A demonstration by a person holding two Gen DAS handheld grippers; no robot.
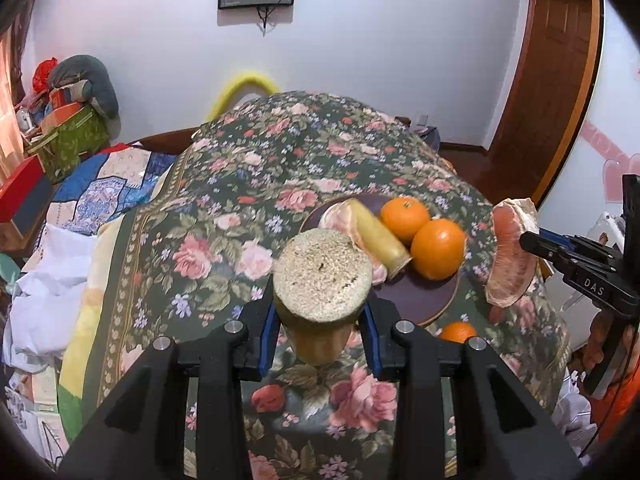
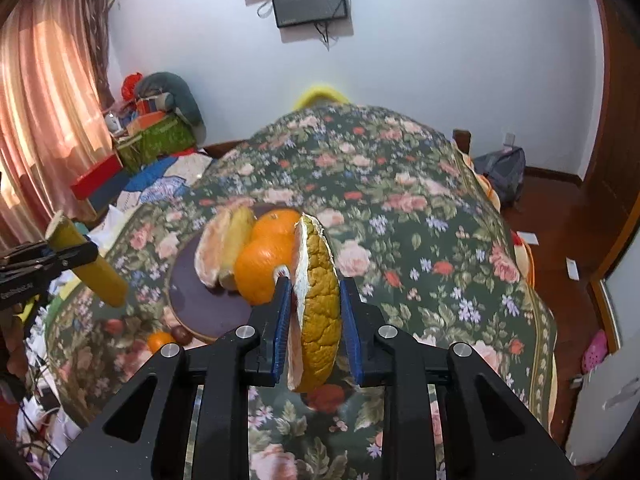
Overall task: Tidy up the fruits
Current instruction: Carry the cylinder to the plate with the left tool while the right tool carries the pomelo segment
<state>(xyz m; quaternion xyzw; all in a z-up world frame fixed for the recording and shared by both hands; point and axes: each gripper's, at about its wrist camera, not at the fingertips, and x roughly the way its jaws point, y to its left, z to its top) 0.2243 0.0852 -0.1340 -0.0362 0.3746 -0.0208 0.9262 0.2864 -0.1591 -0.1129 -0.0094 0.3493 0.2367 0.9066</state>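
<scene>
My left gripper point(image 1: 320, 316) is shut on a yellow sugarcane stick point(image 1: 322, 276), held above the floral table; the stick also shows in the right wrist view point(image 2: 86, 262). My right gripper point(image 2: 314, 312) is shut on a pomelo wedge point(image 2: 318, 312) with yellow rind, held above the table; the wedge also shows in the left wrist view point(image 1: 512, 258). A dark round plate point(image 1: 416, 296) holds two oranges point(image 1: 438, 248), a pomelo wedge point(image 1: 340, 216) and a sugarcane stick point(image 1: 382, 236). The plate also shows in the right wrist view point(image 2: 200, 300).
A small orange point(image 1: 458, 332) lies on the floral tablecloth point(image 1: 256, 184) near the plate's front rim, next to a dark brown round fruit point(image 2: 181, 335). A cluttered bed with boxes point(image 1: 64, 140) is at the left. A wooden door point(image 1: 552, 80) is at the right.
</scene>
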